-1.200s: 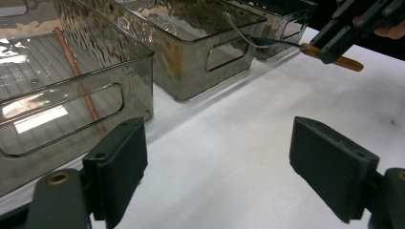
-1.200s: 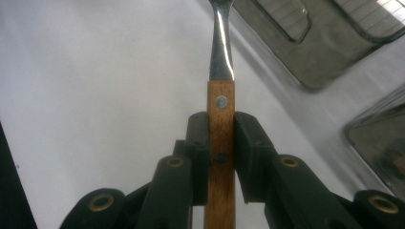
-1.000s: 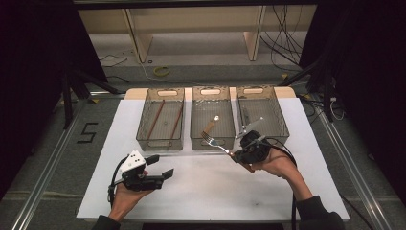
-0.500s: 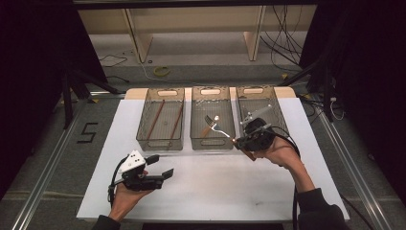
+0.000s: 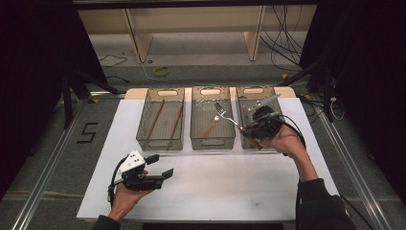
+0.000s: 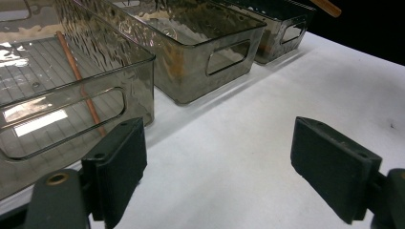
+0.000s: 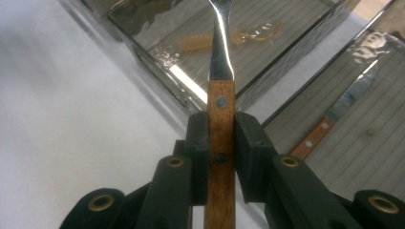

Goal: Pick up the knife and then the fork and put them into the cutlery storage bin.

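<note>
Wooden fork (image 7: 220,124) handle's lower end hidden between right gripper (image 7: 221,143) jaws.

Fork (image 5: 224,114) higher, over middle bin (image 5: 212,140)

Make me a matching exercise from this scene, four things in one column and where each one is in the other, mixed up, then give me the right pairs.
Things:
1. fork
2. chopsticks
3. knife
4. left gripper

Places:
A. in the left bin
B. over the white mat, jaws open and empty
C. clamped by its wooden handle in the right gripper
D. lying in the right bin

Pairs: 1-C, 2-A, 3-D, 4-B
</note>
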